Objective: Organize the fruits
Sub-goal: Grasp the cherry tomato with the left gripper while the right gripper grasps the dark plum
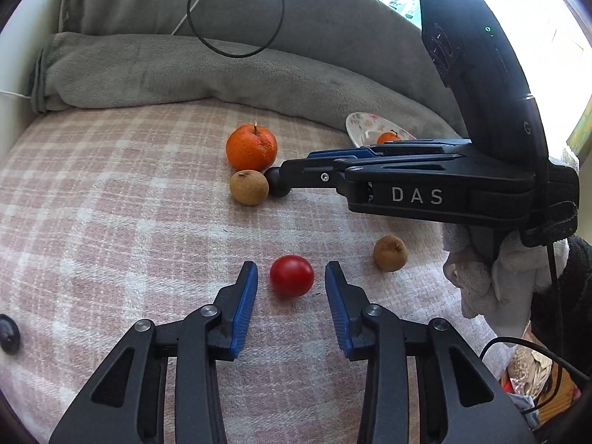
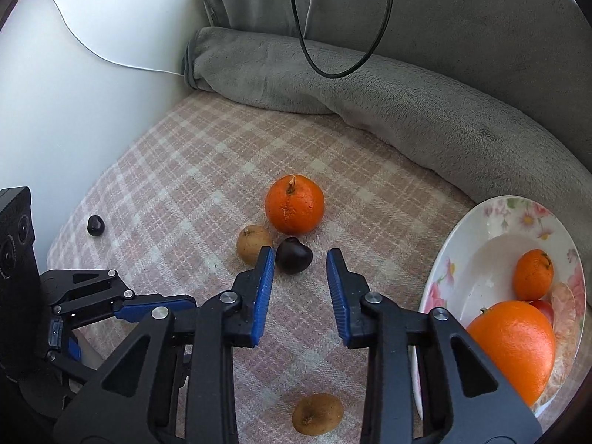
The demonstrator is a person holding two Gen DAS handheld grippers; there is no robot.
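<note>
The left gripper [image 1: 291, 288] stands spread with the red tomato [image 1: 292, 275] just ahead between its fingertips, so it should ease forward, close gently, while the right gripper [image 2: 300, 270], also spread, waits near the dark cherry [image 2: 293, 255].

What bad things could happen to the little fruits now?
The cherry tomato is round and sits between the open left tool fingers; a hard squeeze might squash it, or it may roll away on the soft blanket. The dark cherry touches the orange and lies by a longan, so the right tool could knock those.
</note>
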